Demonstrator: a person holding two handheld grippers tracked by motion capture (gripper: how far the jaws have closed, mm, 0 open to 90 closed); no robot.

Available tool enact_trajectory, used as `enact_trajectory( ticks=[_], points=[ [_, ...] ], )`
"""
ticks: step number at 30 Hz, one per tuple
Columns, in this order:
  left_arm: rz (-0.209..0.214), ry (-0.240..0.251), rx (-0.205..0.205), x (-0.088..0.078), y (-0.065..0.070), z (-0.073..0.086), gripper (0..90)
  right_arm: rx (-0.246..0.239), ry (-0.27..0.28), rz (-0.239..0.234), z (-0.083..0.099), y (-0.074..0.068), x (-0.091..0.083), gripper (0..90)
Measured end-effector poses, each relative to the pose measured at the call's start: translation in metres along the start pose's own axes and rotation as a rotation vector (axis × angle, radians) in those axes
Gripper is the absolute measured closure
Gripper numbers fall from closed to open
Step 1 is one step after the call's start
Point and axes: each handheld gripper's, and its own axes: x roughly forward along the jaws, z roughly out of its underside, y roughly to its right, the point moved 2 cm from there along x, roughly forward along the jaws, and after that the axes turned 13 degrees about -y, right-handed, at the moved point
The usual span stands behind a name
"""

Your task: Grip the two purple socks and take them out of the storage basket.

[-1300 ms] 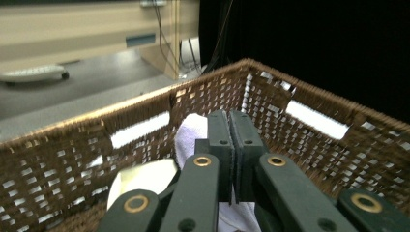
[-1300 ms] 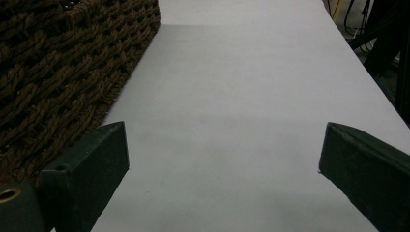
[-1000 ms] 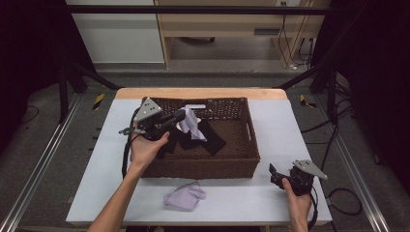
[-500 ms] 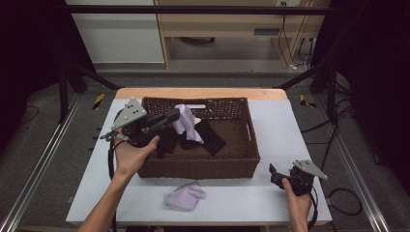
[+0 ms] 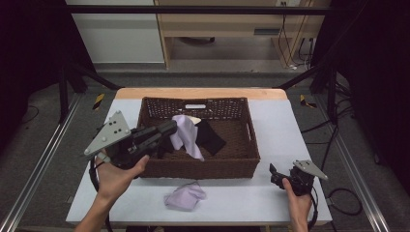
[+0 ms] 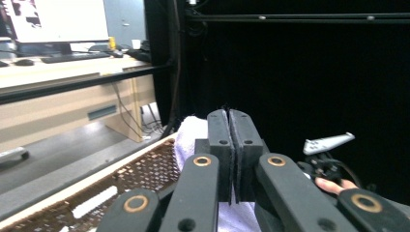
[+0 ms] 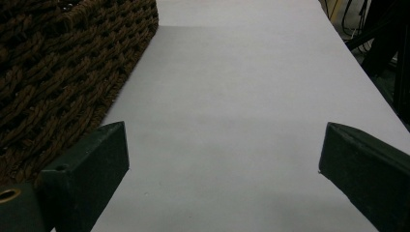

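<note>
While left gripper [image 5: 167, 129] clamps one lilac cloth [image 5: 186, 135], right gripper [image 5: 274, 176] wide open, empty

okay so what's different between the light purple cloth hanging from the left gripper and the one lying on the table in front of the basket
The cloth in the left gripper hangs stretched out, its lower end trailing into the wicker basket; this held cloth is pinched between shut jaws. The cloth on the table lies crumpled in a low heap on the white table, outside the basket, with nothing touching it. The held one looks longer as it hangs. Both are the same pale lilac fabric.
</note>
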Motion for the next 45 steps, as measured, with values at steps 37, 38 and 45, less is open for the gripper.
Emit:
enact_trajectory(
  ticks=[37,38,45],
  points=[
    [0.057,-0.516,-0.101,0.062,0.008,0.192,80.7,-0.003,0.005,0.004,0.000,0.000,0.000,4.1],
    [0.051,-0.511,-0.103,0.062,0.007,0.194,76.7,-0.003,0.005,0.003,0.000,0.000,0.000,4.1],
    [-0.023,-0.424,-0.122,0.045,-0.005,0.197,45.9,-0.002,0.010,0.003,0.000,0.000,-0.001,4.1]
  ],
)
